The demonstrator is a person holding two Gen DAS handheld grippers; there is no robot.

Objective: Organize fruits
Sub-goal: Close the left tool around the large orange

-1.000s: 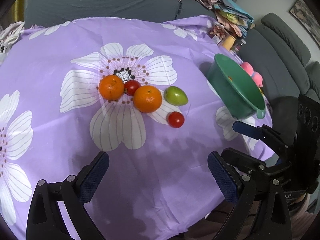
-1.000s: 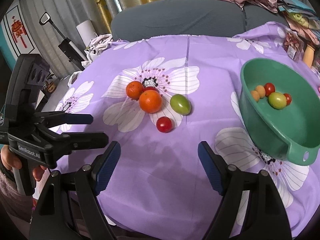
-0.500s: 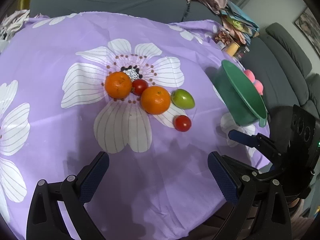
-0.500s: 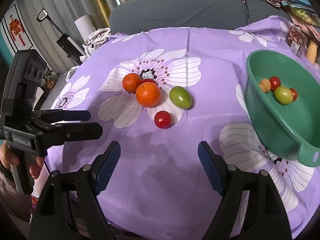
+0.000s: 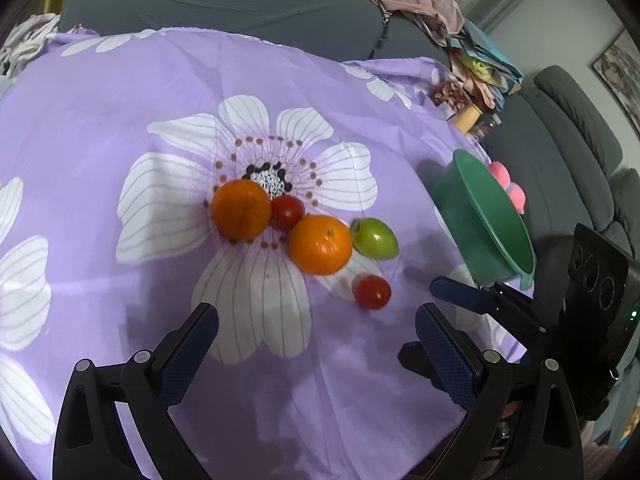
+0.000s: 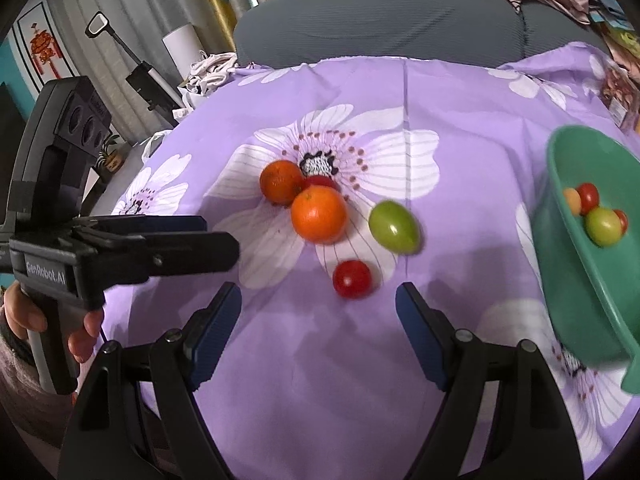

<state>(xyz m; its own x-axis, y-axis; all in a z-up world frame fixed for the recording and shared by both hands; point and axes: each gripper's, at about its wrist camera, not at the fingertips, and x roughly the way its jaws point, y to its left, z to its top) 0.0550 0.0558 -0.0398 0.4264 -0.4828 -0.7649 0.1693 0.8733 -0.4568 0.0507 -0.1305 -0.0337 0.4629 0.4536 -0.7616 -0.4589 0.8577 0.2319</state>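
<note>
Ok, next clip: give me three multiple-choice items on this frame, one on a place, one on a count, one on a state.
1. Where is the green bowl?
A. Right edge of the purple cloth
B. On the sofa
C. Under the oranges

2. How many oranges lie on the cloth?
A. One
B. Two
C. Four

3. How is the right gripper?
A. Shut on a tomato
B. Shut, empty
C. Open, empty

Answers:
1 A: the bowl sits on the cloth at the right of the right wrist view.
2 B: a rear orange and a front orange are all that show.
3 C: its fingers stand apart, and the lone red tomato lies beyond them.
</note>
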